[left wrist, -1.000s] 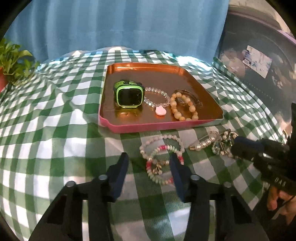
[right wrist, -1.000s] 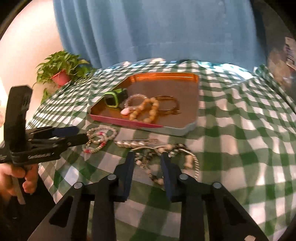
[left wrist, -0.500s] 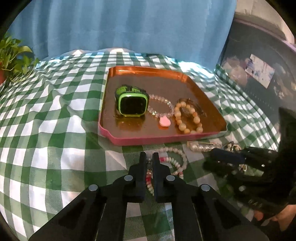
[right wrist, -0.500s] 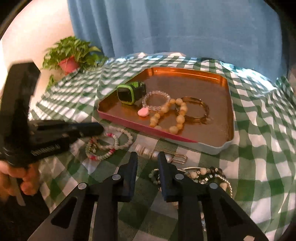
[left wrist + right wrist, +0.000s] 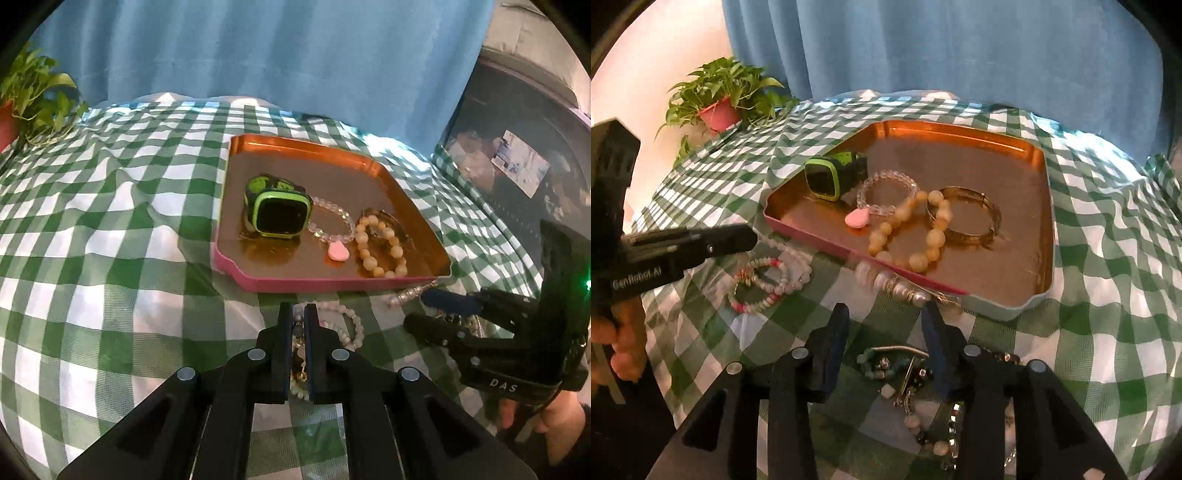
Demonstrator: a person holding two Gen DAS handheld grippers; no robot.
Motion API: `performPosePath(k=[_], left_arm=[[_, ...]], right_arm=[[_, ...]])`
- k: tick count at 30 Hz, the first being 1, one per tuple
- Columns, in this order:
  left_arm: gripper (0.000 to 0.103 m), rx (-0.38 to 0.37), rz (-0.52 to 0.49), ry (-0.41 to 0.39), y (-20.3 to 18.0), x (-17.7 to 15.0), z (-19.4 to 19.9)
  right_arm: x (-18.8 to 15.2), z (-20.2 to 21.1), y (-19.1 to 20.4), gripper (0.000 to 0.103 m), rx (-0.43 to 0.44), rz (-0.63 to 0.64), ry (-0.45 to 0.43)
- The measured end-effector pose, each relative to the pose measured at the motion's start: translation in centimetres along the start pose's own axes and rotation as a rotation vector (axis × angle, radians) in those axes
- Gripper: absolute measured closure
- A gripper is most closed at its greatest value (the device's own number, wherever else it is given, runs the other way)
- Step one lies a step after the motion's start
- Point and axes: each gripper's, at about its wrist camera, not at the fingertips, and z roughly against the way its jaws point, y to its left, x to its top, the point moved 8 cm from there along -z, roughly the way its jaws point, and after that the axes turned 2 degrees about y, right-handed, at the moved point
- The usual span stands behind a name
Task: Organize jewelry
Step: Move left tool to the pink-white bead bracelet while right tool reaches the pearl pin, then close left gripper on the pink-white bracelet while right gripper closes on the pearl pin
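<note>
A copper tray [image 5: 406, 195] with a pink rim [image 5: 1038, 199] holds a green watch [image 5: 280, 216] [image 5: 827, 177], a clear bead bracelet with a pink charm [image 5: 338, 225] [image 5: 886, 192], a tan bead bracelet [image 5: 380, 247] [image 5: 916, 236] and a gold bangle [image 5: 975, 218]. My left gripper [image 5: 298, 317] is shut on a pink-and-white bead bracelet [image 5: 351, 325] [image 5: 768, 277] on the cloth before the tray. My right gripper [image 5: 884, 325] is open above a tangle of dark and teal beaded jewelry [image 5: 905, 373]. A pearl clip [image 5: 897, 286] lies by the tray's rim.
A green-and-white checked cloth [image 5: 110, 221] covers the table. A potted plant [image 5: 720, 99] stands at the far left. A blue curtain [image 5: 258, 55] hangs behind. A dark cabinet [image 5: 517, 166] stands at the right.
My left gripper closed on the pink-and-white bracelet and stays shut on it. My right gripper narrowed, then opened wider and moved forward over the dark beaded tangle.
</note>
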Motion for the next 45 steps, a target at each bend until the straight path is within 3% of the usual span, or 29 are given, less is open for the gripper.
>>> performPosePath(k=[4,6,11,16,21,27,31,38,45], left_arm=[[0.097,-0.032,-0.005,-0.039,-0.9,0.9,1.5],[0.097,-0.055,0.003,-0.063,-1.3,1.5,2.5],[0.097,-0.14,0.025,-0.095,-2.2,2.2,4.4],[0.097,-0.124,-0.01,-0.074,-2.6,1.7,3.7],[0.097,-0.137,0.011,-0.002,-1.8,0.5,1.4],[0.097,-0.136,0.014,0.005,-1.5,0.3,1.2],[0.097,-0.131,0.009,0.009,-1.5,0.0,1.2],[0.097,-0.124,0.005,0.024,-1.5,-0.5,0.7],[0.097,-0.129,0.009,0.027,-1.4,-0.6,0.7]], right_arm=[[0.2,0.0,0.4,0.071,-0.05,0.042,0.0],[0.3,0.4,1.3,0.074,-0.032,0.087,-0.017],[1.0,0.8,0.8,0.074,-0.069,0.105,-0.028],[2.1,1.9,0.8,0.071,-0.057,0.124,-0.085],[1.9,0.0,0.8,0.066,-0.119,0.208,-0.022],[0.2,-0.6,2.2,0.071,-0.069,0.283,0.037],[0.8,-1.0,1.5,0.068,-0.064,0.222,0.041],[0.9,-1.2,1.7,0.059,-0.073,0.264,0.071],[1.9,-0.4,-1.5,0.058,-0.081,0.213,0.07]])
